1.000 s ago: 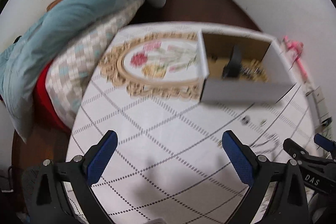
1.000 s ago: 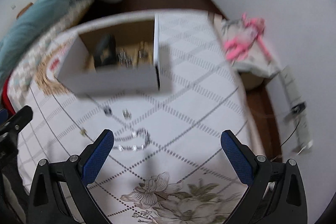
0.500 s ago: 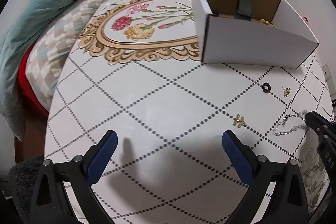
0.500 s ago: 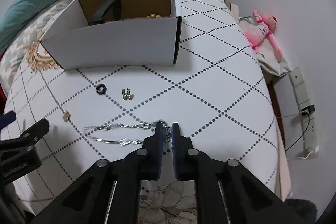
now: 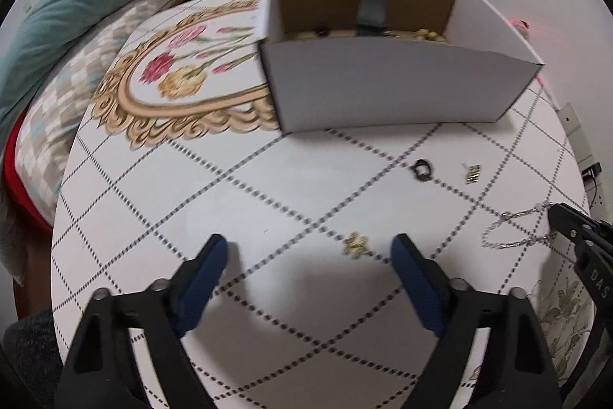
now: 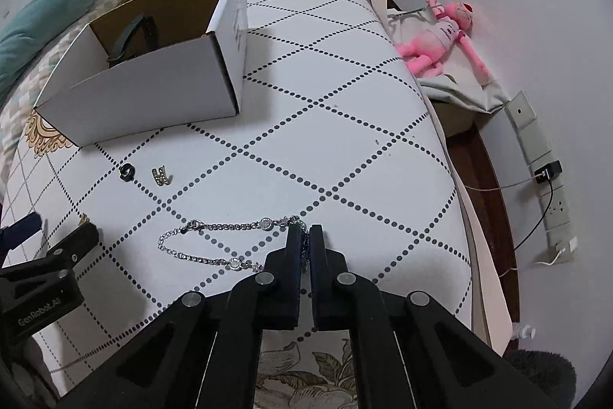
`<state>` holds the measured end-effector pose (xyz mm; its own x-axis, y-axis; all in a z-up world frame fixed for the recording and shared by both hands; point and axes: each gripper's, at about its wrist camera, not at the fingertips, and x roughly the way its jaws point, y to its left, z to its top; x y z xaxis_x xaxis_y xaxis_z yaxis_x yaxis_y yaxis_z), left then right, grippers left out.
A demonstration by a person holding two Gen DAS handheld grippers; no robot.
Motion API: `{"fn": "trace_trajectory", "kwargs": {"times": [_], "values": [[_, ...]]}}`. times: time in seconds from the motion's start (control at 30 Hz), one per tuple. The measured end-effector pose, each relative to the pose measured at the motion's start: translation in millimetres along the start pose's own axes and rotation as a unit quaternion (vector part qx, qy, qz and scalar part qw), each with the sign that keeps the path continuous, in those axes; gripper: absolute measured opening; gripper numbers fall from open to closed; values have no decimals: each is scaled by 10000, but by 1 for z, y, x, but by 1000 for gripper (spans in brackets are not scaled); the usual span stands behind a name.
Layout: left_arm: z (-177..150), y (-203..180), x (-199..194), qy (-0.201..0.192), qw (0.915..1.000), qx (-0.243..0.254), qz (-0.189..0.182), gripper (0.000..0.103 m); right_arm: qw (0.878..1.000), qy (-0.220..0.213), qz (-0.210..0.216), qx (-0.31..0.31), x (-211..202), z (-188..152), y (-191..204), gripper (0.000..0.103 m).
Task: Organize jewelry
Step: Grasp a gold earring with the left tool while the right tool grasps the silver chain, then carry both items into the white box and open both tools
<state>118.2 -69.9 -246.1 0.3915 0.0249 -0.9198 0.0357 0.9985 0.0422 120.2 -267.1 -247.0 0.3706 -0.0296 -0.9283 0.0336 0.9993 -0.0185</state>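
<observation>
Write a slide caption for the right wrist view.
Right hand-held gripper shut on a silver chain near a white box.

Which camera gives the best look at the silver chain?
The right wrist view: the silver chain lies whole, one end pinched by the right gripper. The left wrist view shows it small and blurred at the edge.
</observation>
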Motion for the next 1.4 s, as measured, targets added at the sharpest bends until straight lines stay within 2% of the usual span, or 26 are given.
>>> {"fn": "trace_trajectory", "kwargs": {"times": [0.03, 0.1, 0.13, 0.2, 0.23, 0.47, 0.67, 0.93, 1.2, 1.3, 1.4], "values": [[0, -2, -1, -24, 10000, 27, -40, 72, 10000, 13, 2, -10, 0, 0, 0, 4], [0, -7, -4, -70, 9997, 92, -195, 44, 10000, 25, -3, -17, -1, 0, 2, 4], [1, -10, -6, -87, 9995, 157, -245, 36, 10000, 31, -6, -25, 0, 1, 1, 4], [2, -16, -7, -70, 9990, 311, -301, 11, 10000, 45, -10, -31, -1, 1, 1, 4], [1, -18, -8, -56, 9989, 330, -319, 8, 10000, 57, -2, -24, -1, 1, 1, 4], [-5, -11, -17, -14, 9984, 215, -527, 4, 9996, -50, 279, 71, -15, 3, 2, 4], [-2, -5, -41, -158, 9967, 71, -797, 2, 9961, -245, 840, 90, -47, 15, 9, 4], [30, 27, -90, -581, 9910, -249, -1182, 2, 9905, -734, 1159, -130, -107, 45, 16, 4], [72, 55, -129, -1085, 9858, -380, -1226, 2, 9833, -1193, 1339, -294, -150, 86, 19, 4], [81, 58, -130, -1064, 9848, -388, -1320, 2, 9816, -1284, 1361, -389, -160, 103, 24, 4], [80, 58, -122, -899, 9872, -474, -1227, 5, 9803, -1345, 1364, -477, -166, 116, 31, 4]]}}
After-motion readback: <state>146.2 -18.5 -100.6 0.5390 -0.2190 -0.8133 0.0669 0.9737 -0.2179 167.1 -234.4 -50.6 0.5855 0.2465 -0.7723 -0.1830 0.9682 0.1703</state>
